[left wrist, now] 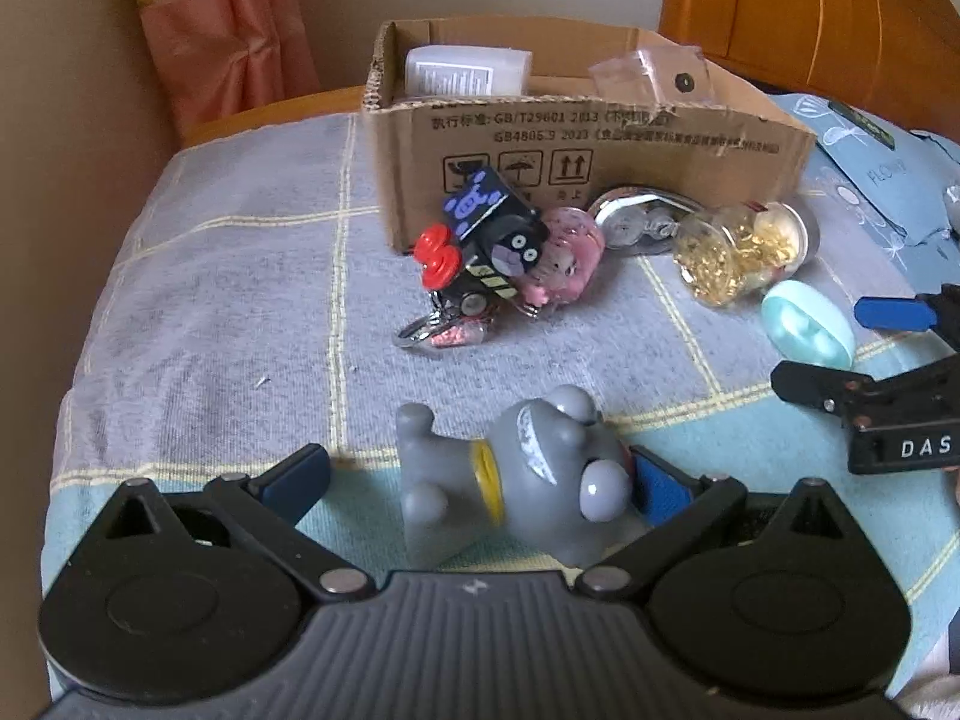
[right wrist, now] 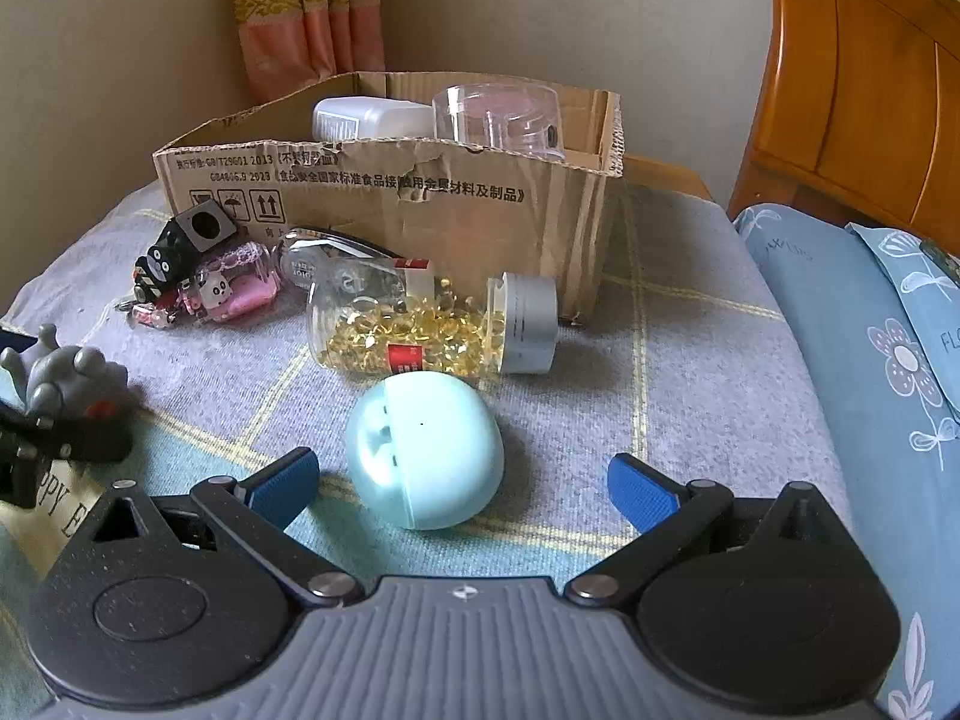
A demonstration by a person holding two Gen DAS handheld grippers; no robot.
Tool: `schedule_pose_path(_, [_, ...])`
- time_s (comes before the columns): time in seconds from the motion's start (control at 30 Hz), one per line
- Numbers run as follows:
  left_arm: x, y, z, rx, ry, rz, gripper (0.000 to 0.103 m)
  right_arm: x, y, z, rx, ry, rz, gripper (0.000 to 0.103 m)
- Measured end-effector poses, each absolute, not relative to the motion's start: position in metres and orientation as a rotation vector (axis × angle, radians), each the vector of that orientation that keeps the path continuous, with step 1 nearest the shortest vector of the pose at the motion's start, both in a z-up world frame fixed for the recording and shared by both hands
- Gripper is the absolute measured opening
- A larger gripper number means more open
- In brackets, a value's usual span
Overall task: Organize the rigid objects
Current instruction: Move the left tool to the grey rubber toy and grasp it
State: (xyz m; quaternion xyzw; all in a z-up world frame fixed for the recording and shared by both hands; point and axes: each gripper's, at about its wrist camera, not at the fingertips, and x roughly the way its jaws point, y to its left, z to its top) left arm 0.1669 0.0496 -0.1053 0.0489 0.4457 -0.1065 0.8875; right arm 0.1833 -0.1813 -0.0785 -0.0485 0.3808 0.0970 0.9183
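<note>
A grey hippo toy lies on its side on the bed between the fingers of my open left gripper; its right pad is close to the toy's head, and contact cannot be told. My right gripper is open around a pale blue egg-shaped case, apart from it. A cardboard box stands behind, holding a white bottle and a clear plastic jar. A bottle of yellow capsules lies before the box.
A pile of keychain toys, black, red and pink, and a shiny metal item lie by the box front. A wooden headboard and blue pillows are to the right. A pink curtain hangs behind.
</note>
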Motion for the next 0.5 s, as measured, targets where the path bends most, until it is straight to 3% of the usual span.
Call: schedule_pose_path(0.5, [0.1566, 0.0466, -0.1060, 0.084, 0.928, -0.197, 0.102, 0.1883, -0.1792, -0.0806, -0.117, 0.751, 0.248, 0.103])
